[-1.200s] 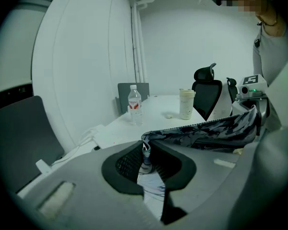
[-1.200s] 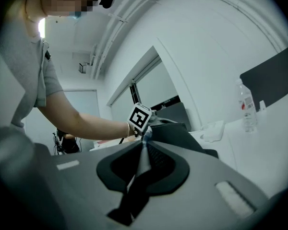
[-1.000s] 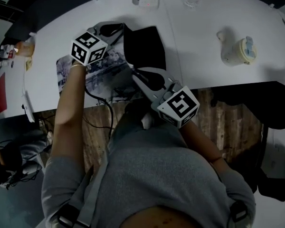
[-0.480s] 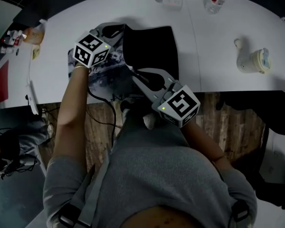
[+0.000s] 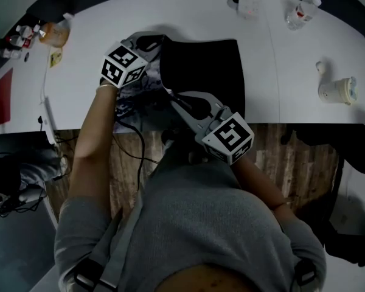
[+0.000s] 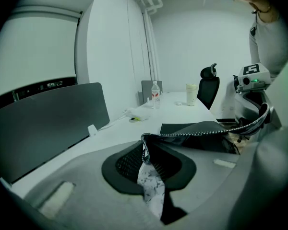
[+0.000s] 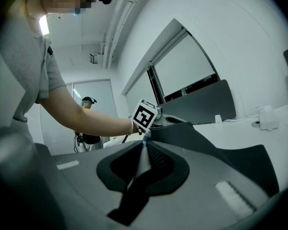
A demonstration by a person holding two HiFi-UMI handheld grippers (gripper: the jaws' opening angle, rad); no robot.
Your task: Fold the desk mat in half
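Slipping is my main worry here: the desk mat [image 5: 201, 72] is only pinched by a sliver of its edge. The left tongs [image 5: 153, 41] are clamped on the corner farther from the person, and the right tongs [image 5: 173, 97] are clamped on the corner by the near edge of the tabletop [image 5: 304, 59]. One uneven tug could probably pop a corner free. If one hand travels faster than the other, I'd guess the fold lands skewed and the edges won't line up. The mat sits at the tabletop's near edge, left of the middle. It's thin and floppy, with a black underside turned up, a grey-white mottled print on the face, and a stitched border sagging between the two tongs.
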